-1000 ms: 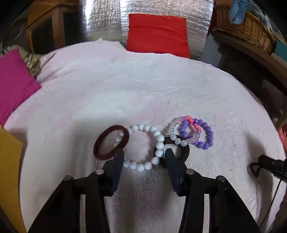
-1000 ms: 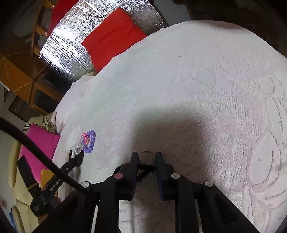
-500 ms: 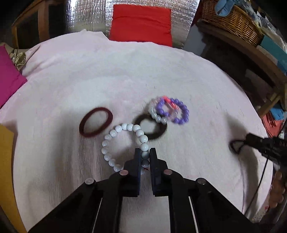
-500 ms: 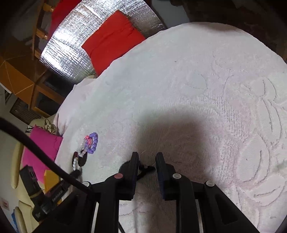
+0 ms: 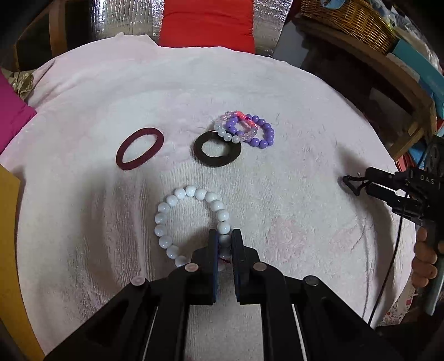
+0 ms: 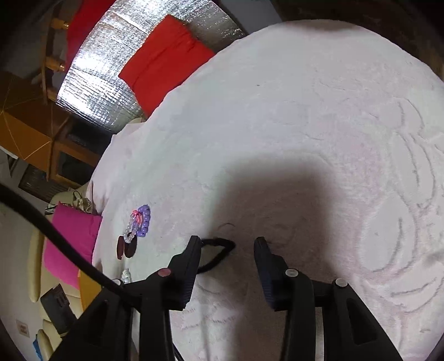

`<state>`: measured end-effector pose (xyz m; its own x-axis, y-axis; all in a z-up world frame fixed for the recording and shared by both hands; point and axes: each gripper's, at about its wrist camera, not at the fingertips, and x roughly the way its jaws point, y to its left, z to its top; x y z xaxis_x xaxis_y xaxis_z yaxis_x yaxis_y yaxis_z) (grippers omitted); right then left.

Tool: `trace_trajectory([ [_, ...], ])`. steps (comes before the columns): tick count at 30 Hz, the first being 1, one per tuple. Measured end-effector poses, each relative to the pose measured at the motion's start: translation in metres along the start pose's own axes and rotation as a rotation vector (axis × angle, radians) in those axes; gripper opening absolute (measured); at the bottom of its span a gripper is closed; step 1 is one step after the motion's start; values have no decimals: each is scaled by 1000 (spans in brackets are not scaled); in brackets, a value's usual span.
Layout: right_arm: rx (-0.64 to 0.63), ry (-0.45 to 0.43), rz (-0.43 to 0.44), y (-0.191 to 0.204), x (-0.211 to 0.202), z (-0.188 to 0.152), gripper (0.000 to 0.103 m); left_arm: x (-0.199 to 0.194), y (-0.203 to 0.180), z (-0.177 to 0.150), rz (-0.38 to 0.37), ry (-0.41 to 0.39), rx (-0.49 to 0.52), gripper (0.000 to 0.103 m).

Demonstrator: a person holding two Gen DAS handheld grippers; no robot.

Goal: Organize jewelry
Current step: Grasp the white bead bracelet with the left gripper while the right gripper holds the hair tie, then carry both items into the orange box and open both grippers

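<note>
My left gripper (image 5: 224, 241) is shut on the white bead bracelet (image 5: 177, 219), which lies on the pale pink towel (image 5: 83, 111) close to me. Farther off lie a maroon hair band (image 5: 140, 152), a black hair band (image 5: 217, 151), and a purple bead bracelet (image 5: 262, 133) tangled with a clear pink one (image 5: 244, 125). My right gripper (image 6: 227, 244) is open; a thin black hair tie (image 6: 217, 250) lies on the towel against its left finger. The right gripper also shows in the left wrist view (image 5: 358, 184).
A red cushion (image 5: 206, 23) and silver foil sheet (image 5: 122, 16) stand behind the towel. A wicker basket (image 5: 349, 19) sits on a wooden shelf at back right. A magenta cushion (image 5: 12, 113) lies at the left. The towel's right part (image 6: 333, 138) is bare.
My left gripper closed on the white bracelet and pulled it toward me, away from the hair bands. My right gripper opened and let go of the thin black hair tie.
</note>
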<state>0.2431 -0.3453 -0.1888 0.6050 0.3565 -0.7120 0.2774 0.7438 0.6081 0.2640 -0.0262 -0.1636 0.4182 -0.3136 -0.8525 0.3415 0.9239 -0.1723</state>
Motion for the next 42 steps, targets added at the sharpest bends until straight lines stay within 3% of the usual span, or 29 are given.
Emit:
trace_trajectory([
  [5,-23,-40,-53,11,11,-2,41,4,1,1,-13,-3,18,10],
  [7,-23,-55,-66,12,13,-2,20,5,1,0,-15,-8,33,10],
  [12,-63,-88,-91,22,10,-4,20,-3,5,-2,-30,-23,30,9],
  [22,-191,-120,33,79,1,-24,20,-63,15,-6,-22,-169,-3,9],
  [31,-333,-91,164,157,18,-61,20,-129,38,-26,55,-293,-59,10],
  [38,-465,-35,281,229,45,-106,20,-191,81,-48,160,-383,-121,9],
  [42,-552,-12,389,274,51,-136,21,-215,113,-63,270,-391,-163,10],
])
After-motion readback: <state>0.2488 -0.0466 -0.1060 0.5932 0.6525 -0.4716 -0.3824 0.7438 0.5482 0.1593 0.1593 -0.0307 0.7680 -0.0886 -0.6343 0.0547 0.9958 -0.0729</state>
